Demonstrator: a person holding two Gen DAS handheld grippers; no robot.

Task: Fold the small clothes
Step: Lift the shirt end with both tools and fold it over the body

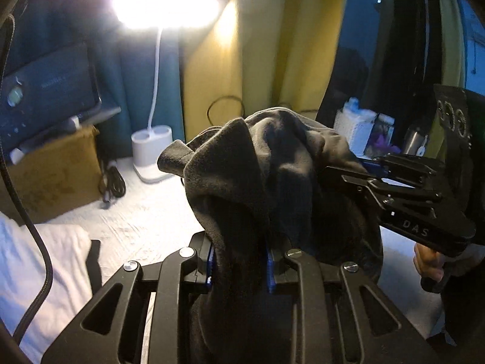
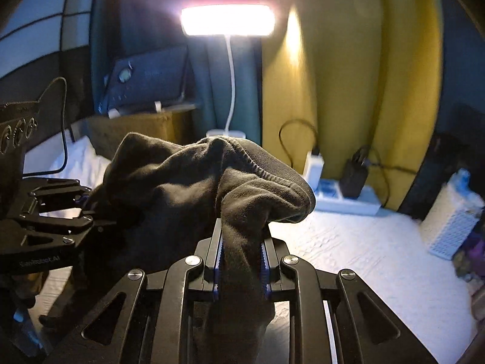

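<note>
While pinched, dark garment [image 1: 272, 163] between both tongs

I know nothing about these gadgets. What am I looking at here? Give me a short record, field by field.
Garment: dark cloth, bunched, lifted off the surface
Left gripper: shut on the cloth, fabric pinched between its blue pads
Right gripper: shut on another part of the same cloth
Surface: white bedding below
Light: white desk lamp, switched on
Backdrop: yellow and teal curtains
Other items: cardboard box at left, white power strip with a plugged-in adapter
Fold status: not yet begun; cloth still crumpled
</note>
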